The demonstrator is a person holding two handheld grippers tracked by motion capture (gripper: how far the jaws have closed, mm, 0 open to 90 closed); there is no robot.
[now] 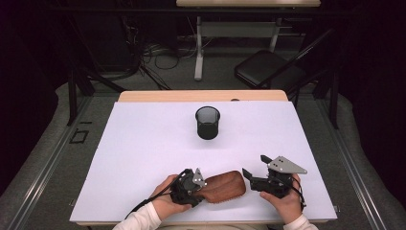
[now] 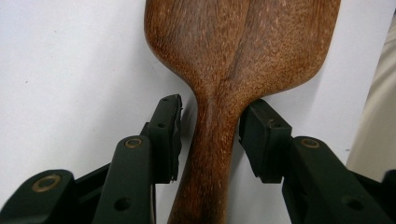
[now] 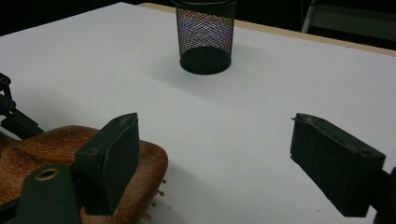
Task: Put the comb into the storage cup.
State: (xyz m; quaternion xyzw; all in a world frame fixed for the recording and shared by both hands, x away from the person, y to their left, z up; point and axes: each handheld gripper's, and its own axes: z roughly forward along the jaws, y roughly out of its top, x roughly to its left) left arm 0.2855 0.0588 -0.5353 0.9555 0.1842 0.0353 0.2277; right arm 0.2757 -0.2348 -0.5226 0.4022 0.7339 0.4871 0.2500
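Two grippers are at work near the front edge of the table (image 1: 143, 143), and the job looks to be barely begun. A wooden brush (image 1: 224, 186) lies flat on the white sheet, bristles down, well short of the mesh cup (image 1: 208, 122), which stands upright and apart toward the far side. My guess is that the brush is meant to go into the cup, and none of that has happened yet: the brush rests on the sheet, and as far as I can see into it, the cup looks empty.

The left gripper (image 1: 194, 186) sits at the end of the brush farther from the right gripper, its jaws straddling the narrow handle (image 2: 210, 154). In the left gripper view, one pad (image 2: 261, 140) is against the wood, or nearly so, while the other pad (image 2: 166, 135) seems to have a sliver of gap, though the shadow there makes it hard to be sure. I'd call it a grip about to be made, not yet firm.

The right gripper (image 1: 253, 173) waits just beside the broad end of the brush, jaws spread wide with nothing between them.

Left to do: finish the clamp on the handle, lift the brush, carry it away from the person to the cup, and lower it in, probably handle first.
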